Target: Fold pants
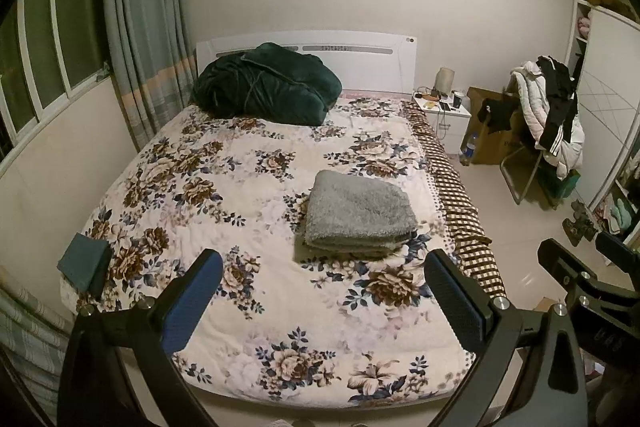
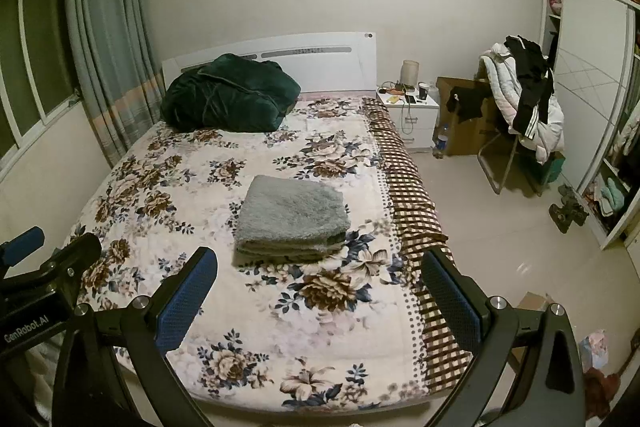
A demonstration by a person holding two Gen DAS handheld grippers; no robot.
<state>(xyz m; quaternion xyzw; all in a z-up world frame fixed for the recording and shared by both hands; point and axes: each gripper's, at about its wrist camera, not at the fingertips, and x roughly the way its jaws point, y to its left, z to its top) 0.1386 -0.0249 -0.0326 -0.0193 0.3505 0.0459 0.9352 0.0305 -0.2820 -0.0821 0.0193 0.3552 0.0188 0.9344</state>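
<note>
Folded grey pants [image 1: 358,213] on bed [image 1: 248,187] at 12 o'clock, leg shape hidden, left gripper [image 1: 324,301] spread, right gripper [image 2: 320,297] spread, both empty, bases cut off.

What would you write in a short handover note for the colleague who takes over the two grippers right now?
Left gripper: open, empty, held above the foot of the bed.
Right gripper: open, empty, beside the left one, also clear of the bedding.
The grey pants lie on the floral cover as a neat folded rectangle, toward the bed's right side; neither gripper touches them.
A dark green bundle sits by the headboard, and a small teal folded item lies at the near left corner.
Done: the pants look fully folded.
Left: probably nothing beyond checking that the layers are even; no other pants are visibly laid out on the bed.
</note>
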